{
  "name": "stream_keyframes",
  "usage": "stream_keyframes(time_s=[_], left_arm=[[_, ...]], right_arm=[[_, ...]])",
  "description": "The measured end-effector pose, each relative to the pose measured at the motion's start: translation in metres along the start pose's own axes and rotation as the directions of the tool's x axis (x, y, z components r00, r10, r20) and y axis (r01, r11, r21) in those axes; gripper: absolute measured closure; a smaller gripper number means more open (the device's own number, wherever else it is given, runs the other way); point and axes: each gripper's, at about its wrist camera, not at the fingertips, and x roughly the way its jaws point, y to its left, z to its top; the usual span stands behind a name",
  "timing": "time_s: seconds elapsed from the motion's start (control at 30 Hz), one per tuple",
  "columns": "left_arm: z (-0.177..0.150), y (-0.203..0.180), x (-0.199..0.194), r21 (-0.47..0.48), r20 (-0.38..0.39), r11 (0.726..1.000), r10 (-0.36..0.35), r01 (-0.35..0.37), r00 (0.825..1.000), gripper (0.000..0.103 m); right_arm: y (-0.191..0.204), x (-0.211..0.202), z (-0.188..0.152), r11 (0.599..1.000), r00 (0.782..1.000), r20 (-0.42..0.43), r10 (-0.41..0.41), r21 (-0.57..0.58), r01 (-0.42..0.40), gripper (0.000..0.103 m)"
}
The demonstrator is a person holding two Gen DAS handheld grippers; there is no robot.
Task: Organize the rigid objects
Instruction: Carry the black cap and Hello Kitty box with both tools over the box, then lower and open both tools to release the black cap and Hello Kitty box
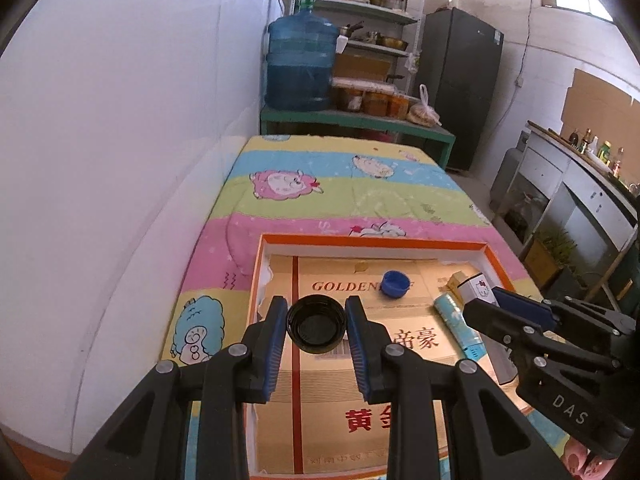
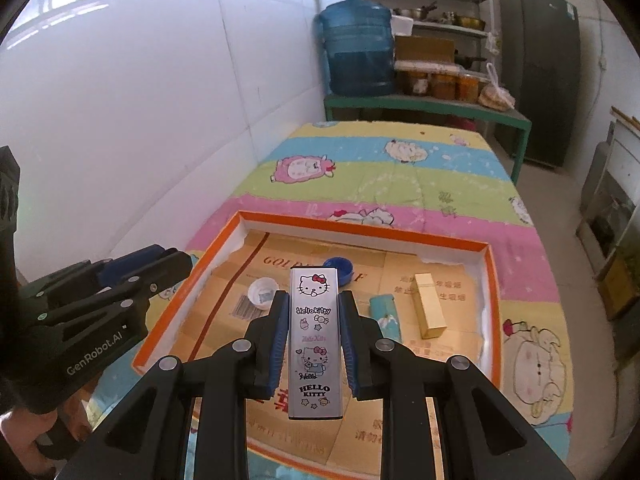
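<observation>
Left gripper (image 1: 316, 322): ribbed blue pads clamped on a round black cap (image 1: 315, 325), glossy, ridged rim, hollow side up, over the tray.
Right gripper (image 2: 313, 330): jaws clamped on a flat silver Hello Kitty case (image 2: 315, 342), rectangular, printed cartoons.
Tray (image 2: 362, 234): orange-rimmed, cardboard-lined, on a cartoon cloth.
Inside: blue cap (image 1: 395, 284), white cap (image 2: 262, 291), gold box (image 2: 430, 311), teal tube (image 2: 385, 316).
</observation>
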Motion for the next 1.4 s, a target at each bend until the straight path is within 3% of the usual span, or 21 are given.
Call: stream_keyframes(time_s=[0.63,1.4], left_arm=[[-0.021,0.000,0.054,0.017,-0.114,1.000,0.013,-0.011,0.993,0.073],[-0.034,-0.005,0.070,0.049,-0.148,0.998,0.032,-0.025,0.989,0.072]], right_arm=[[-0.005,0.056,-0.017,1.000,0.993,-0.113,0.019,-0.003,-0.019,0.078],[-0.005,0.077,-0.026,0.999,0.987,-0.161,-0.009,-0.035,0.004,0.078]])
